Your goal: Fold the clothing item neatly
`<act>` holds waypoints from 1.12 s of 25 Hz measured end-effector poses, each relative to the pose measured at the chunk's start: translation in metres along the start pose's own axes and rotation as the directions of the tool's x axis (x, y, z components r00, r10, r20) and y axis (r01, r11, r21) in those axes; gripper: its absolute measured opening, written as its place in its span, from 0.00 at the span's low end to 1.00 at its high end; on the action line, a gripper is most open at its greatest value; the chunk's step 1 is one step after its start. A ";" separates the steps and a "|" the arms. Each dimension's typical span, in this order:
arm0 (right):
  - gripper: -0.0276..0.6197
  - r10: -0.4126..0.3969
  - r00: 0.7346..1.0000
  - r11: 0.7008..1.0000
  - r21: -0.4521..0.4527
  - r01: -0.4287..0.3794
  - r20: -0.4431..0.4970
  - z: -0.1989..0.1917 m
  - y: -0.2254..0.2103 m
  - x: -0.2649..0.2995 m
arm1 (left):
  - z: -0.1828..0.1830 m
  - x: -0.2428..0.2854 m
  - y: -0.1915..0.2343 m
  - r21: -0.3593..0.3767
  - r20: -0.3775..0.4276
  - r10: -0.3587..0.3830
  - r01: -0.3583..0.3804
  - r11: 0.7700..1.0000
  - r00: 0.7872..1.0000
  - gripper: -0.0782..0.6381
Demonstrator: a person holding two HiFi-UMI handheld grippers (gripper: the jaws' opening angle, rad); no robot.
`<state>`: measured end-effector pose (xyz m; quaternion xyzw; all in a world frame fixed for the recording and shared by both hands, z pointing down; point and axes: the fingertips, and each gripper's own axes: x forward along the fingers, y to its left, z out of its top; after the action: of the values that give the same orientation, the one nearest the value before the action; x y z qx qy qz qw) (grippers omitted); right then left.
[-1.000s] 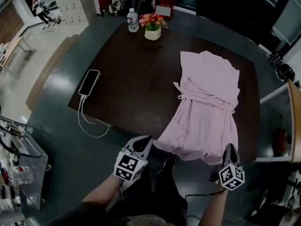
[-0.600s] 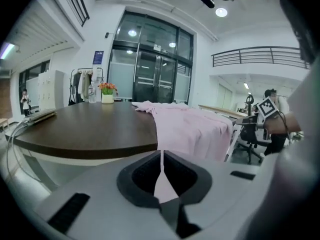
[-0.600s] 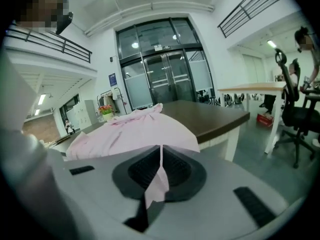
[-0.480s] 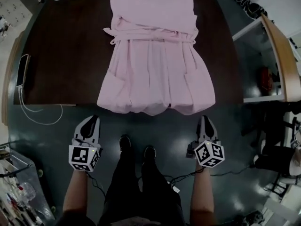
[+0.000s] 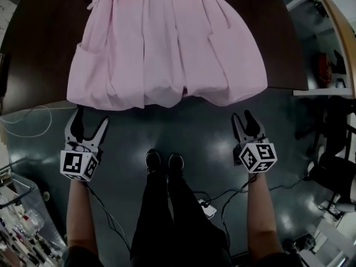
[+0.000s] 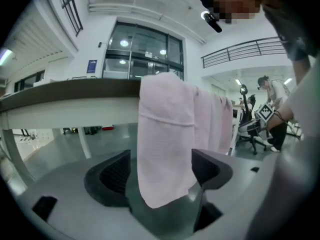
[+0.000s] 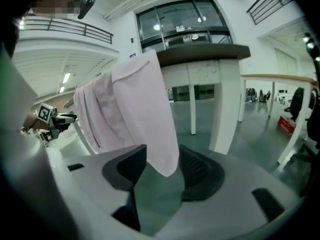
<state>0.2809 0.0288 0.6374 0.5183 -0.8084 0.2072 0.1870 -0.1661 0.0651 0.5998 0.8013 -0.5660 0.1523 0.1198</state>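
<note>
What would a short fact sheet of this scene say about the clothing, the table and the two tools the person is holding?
clothing: pink garment, spread flat, not yet folded
surface: dark table
hem: hangs over the table's near edge
left hand-held gripper: jaws have just been opening; apart now, the hem hangs in the gap, unpinched
right hand-held gripper: jaws have just been opening; apart now, a hem corner hangs in the gap, unpinched
person: stands at the near edge, one gripper near each hem corner

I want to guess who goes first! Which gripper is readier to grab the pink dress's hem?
Probably left. Both grippers' jaws have just been opening. The pink dress hangs deep between the jaws of the left gripper; the right gripper has only a hem corner between its jaws. Neither pinches yet.
</note>
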 end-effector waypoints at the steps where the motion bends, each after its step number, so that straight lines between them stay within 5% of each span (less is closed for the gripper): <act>1: 0.33 0.017 1.000 1.000 -0.021 -0.017 -0.018 -0.009 -0.004 0.010 | -0.011 0.010 -0.001 0.016 -0.025 -0.012 0.012 1.000 1.000 0.63; 7: 0.36 0.068 0.993 0.994 -0.082 -0.076 -0.095 -0.044 -0.022 0.056 | -0.079 0.060 0.003 0.084 -0.210 -0.038 0.056 0.995 0.977 0.65; 13: 0.36 0.069 0.988 0.991 -0.107 -0.084 -0.139 -0.067 -0.032 0.088 | -0.112 0.087 -0.026 0.187 -0.274 -0.117 0.172 0.967 0.955 0.65; 18: 0.36 0.080 0.990 0.987 -0.129 -0.094 -0.112 -0.061 -0.021 0.105 | -0.120 0.098 -0.043 0.134 -0.260 -0.162 0.202 0.970 0.952 0.65; 19: 0.36 0.082 0.991 0.987 -0.130 -0.095 -0.106 -0.059 -0.019 0.106 | -0.117 0.099 -0.044 0.122 -0.245 -0.160 0.194 0.973 0.956 0.62; 23: 0.32 0.074 0.993 0.988 -0.127 -0.086 -0.094 -0.054 -0.017 0.105 | -0.103 0.094 -0.042 0.109 -0.205 -0.109 0.133 0.985 0.973 0.17; 25: 0.07 0.039 0.995 0.991 -0.127 -0.050 -0.090 -0.051 -0.018 0.099 | -0.102 0.085 -0.044 0.094 -0.209 -0.126 0.148 0.984 0.970 0.16; 28: 0.03 0.023 0.995 0.996 -0.087 -0.032 -0.098 -0.055 -0.011 0.086 | -0.105 0.064 -0.047 0.078 -0.227 -0.162 0.183 0.980 0.961 0.15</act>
<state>0.2619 -0.0122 0.7297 0.4876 -0.8138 0.1987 0.2460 -0.1130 0.0635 0.7201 0.8309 -0.4691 0.2564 0.1546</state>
